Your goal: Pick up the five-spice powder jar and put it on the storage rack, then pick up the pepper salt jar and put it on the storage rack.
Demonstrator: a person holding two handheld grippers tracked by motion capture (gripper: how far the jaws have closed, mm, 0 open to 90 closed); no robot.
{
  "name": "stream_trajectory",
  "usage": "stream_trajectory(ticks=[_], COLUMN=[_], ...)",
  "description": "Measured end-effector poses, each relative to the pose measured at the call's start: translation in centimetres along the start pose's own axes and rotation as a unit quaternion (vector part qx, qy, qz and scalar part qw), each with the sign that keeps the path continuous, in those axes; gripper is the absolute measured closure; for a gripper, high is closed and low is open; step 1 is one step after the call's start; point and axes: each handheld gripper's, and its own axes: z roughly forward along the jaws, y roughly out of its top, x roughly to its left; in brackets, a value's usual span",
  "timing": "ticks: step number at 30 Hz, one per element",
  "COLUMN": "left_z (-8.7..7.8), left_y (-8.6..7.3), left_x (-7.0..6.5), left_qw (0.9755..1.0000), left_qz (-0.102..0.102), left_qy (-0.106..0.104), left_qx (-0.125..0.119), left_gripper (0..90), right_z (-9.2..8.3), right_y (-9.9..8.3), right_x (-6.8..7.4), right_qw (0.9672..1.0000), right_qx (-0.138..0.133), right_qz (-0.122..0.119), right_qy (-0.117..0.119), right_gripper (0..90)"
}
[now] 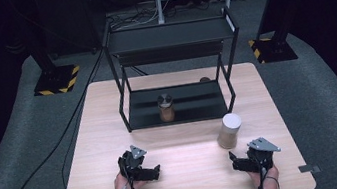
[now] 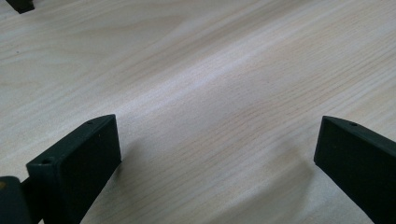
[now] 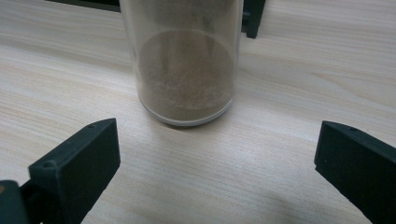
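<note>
A clear jar [image 1: 229, 130] with a pale lid and brown powder inside stands upright on the wooden table [image 1: 111, 133], just in front of the black shelf rack [image 1: 172, 63]. My right gripper [image 1: 235, 159] rests near the table's front right, open, a short way from that jar [image 3: 185, 70], with nothing between its jaws. A second jar [image 1: 166, 107] with a dark lid stands on the rack's bottom shelf. At the front left my left gripper [image 1: 156, 169] lies open over bare wood [image 2: 210, 93], holding nothing.
The rack has a top shelf and thin black legs [image 1: 122, 101] on the table's far half. A small brown object [image 1: 204, 79] sits behind the rack. Cables run across the grey floor at left [image 1: 54, 152].
</note>
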Motion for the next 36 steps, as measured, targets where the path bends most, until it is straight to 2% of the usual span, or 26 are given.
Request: stream_trajectory(ticks=[12,20,21,29,36], left_z=[-0.3,-0.3,-0.2,-0.3,-0.3], left_y=[-0.7,-1.2,-1.4,-2.6,-2.6], left_x=[0.3,0.0,-0.2,-0.4,-0.4], left_qw=[0.9999,0.9997,0.9996,0.9989,0.9989], left_qz=[-0.009,-0.011,-0.010,-0.014,-0.014], left_qy=[0.007,0.017,0.024,0.031,0.030], left_qx=[-0.002,-0.011,-0.013,-0.033,-0.034], left_gripper=[0.0,0.0,0.0,0.0,0.0], right_z=[0.0,0.0,0.0,0.0,0.1], right_y=[0.0,0.1,0.1,0.1,0.2], right_x=[0.1,0.1,0.1,0.2,0.2], right_qw=[1.0000,1.0000,1.0000,1.0000,1.0000], right_qx=[0.001,0.003,0.003,0.004,0.005], right_qz=[-0.001,-0.003,-0.002,-0.003,-0.003], right_qy=[-0.002,-0.002,-0.002,-0.002,-0.002], right_gripper=[0.0,0.5,0.5,0.5,0.6])
